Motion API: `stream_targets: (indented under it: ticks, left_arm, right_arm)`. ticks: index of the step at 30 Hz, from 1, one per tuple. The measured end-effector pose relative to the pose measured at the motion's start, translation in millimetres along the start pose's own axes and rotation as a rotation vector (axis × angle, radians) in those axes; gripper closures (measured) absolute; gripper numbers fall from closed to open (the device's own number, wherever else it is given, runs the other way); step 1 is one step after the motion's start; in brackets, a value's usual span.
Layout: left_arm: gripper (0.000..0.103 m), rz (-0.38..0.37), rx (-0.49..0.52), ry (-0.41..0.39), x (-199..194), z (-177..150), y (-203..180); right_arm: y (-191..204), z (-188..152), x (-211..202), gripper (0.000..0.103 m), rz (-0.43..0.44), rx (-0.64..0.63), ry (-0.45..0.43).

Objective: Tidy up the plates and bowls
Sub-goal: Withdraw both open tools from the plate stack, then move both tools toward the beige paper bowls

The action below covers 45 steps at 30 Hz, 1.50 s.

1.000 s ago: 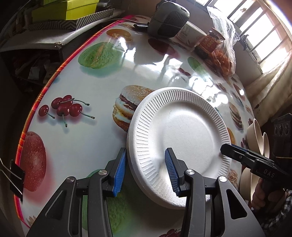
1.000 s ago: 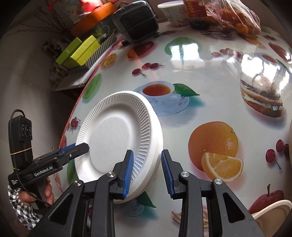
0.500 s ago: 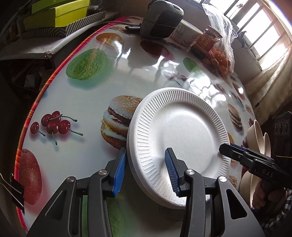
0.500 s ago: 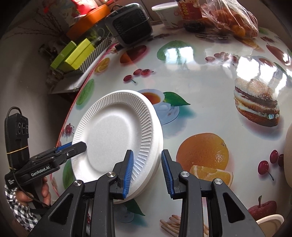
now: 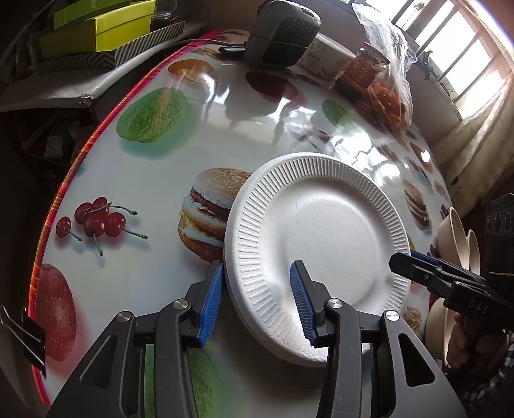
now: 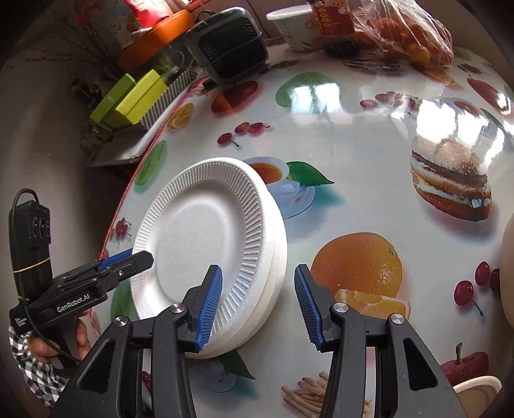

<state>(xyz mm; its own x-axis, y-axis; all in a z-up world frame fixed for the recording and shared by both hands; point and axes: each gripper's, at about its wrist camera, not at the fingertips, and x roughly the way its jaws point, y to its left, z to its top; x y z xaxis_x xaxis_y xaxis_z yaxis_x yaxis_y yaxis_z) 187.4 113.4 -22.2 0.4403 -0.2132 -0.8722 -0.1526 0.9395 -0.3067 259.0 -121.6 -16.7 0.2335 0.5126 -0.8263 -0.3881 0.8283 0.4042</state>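
A stack of white foam plates (image 5: pixel 321 244) is at the near left of the fruit-print table (image 5: pixel 154 180). My left gripper (image 5: pixel 257 289) straddles the stack's left rim, one blue pad outside the edge and one on the ribbed border, shut on it. In the right wrist view the same stack (image 6: pixel 199 231) looks tilted, and the left gripper (image 6: pixel 138 258) pinches its far rim. My right gripper (image 6: pixel 257 283) is opening. Its left pad still lies on the ribbed rim, while its right pad stands clear of the edge. The right gripper (image 5: pixel 404 260) also shows beside the stack's right rim.
Beige bowls (image 5: pixel 456 238) stand at the table's right edge, and another bowl rim (image 6: pixel 478 386) shows at the bottom right. A dark speaker-like box (image 5: pixel 282 32), a paper cup and a bag of oranges (image 5: pixel 388 96) line the far side. Green boxes (image 5: pixel 102 29) sit off the table.
The right gripper's jaws have spread, and its right pad has come off the plate rim. The stack stayed between the left jaws while the table print slid a little left under it.
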Motion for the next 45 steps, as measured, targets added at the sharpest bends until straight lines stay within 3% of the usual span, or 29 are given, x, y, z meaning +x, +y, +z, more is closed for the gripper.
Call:
stream_targets:
  ticks: [11,27,34,45]
  left_arm:
    - [0.055,0.037,0.022,-0.056,-19,-3,-5]
    - [0.055,0.130,0.156,-0.234,-69,-35,-42]
    - [0.055,0.107,0.227,-0.273,-79,-50,-74]
    - [0.055,0.012,0.332,-0.284,-83,-60,-129]
  right_arm:
    - [5,-4,-16,0.050,-0.023,-0.017,-0.045]
    - [19,-40,-70,0.040,-0.122,-0.062,-0.209]
    - [18,-59,-99,0.038,-0.195,-0.061,-0.296]
    - [3,-90,-141,0.034,-0.305,-0.035,-0.394]
